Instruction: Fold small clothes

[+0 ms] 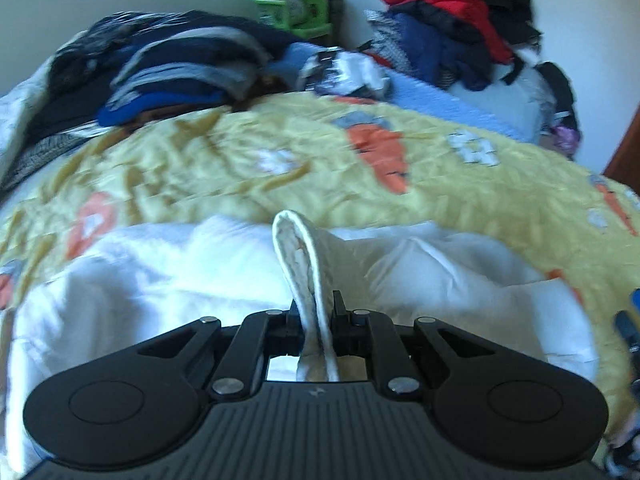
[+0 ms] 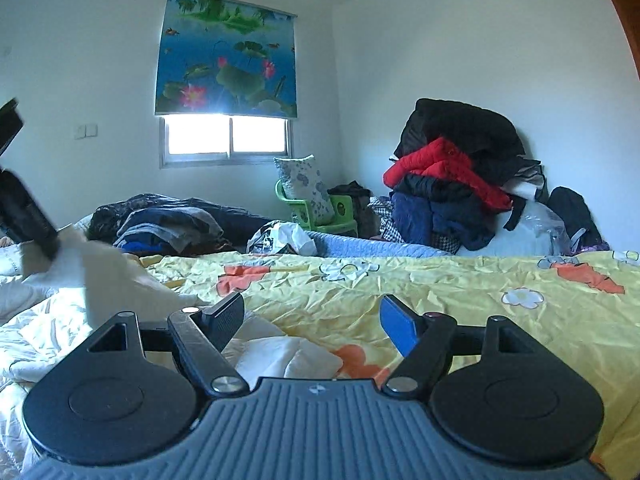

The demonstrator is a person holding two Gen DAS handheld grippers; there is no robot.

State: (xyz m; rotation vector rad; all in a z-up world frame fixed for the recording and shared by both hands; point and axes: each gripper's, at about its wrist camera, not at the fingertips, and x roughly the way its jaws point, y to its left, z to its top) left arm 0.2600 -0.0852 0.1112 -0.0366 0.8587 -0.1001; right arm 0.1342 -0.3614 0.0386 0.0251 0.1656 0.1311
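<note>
Left gripper (image 1: 316, 312): fingers closed on white garment (image 1: 298, 256), fold running toward 12 o'clock. Rest lies on bed (image 1: 400, 208). Right gripper (image 2: 312, 320): fingers wide, empty; garment at its 10 o'clock, left hand nearer.

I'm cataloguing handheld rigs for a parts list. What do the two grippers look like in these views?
Both share one build: a dark grey ribbed body with a small pale logo, black linkage bars with silver pivot pins, and round black discs at either side. The right gripper has one black ribbed finger pad and one bright blue pad. The left gripper shows black fingers. No cables, hands or sleeves show.
</note>
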